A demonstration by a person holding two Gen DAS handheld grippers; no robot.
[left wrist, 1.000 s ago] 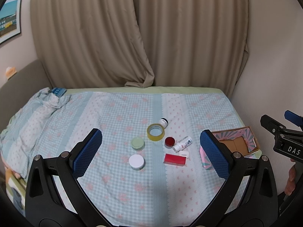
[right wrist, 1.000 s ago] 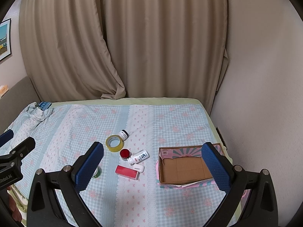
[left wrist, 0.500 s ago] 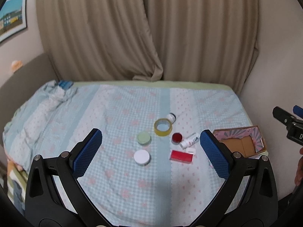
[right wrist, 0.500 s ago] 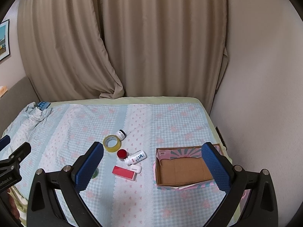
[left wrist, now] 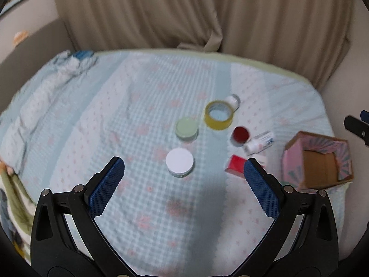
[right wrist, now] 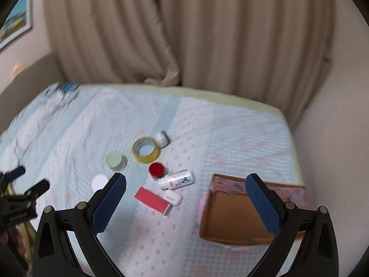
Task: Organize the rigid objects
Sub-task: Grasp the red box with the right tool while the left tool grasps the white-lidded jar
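Observation:
Small objects lie on the bed: a white-lidded jar (left wrist: pixel 180 161), a green-lidded jar (left wrist: pixel 186 127), a yellow tape roll (left wrist: pixel 219 114), a red-lidded jar (left wrist: pixel 240 133), a white bottle on its side (right wrist: pixel 177 179), a red flat box (right wrist: pixel 152 200) and a small white case (right wrist: pixel 172 197). An open pink cardboard box (right wrist: pixel 233 219) stands at the right. My left gripper (left wrist: pixel 184 164) is open and empty, above the bed near the white-lidded jar. My right gripper (right wrist: pixel 184 180) is open and empty, above the red box and the cardboard box's left side.
A small dark-capped white jar (right wrist: pixel 162 137) lies behind the tape roll. A rumpled blanket (left wrist: pixel 46 97) covers the bed's left side. Beige curtains (left wrist: pixel 184 11) hang behind the bed, and a wall runs along its right edge.
Both grippers have moved forward and down toward the bed, so the objects look larger and closer. Both stay open. The objects have not moved.

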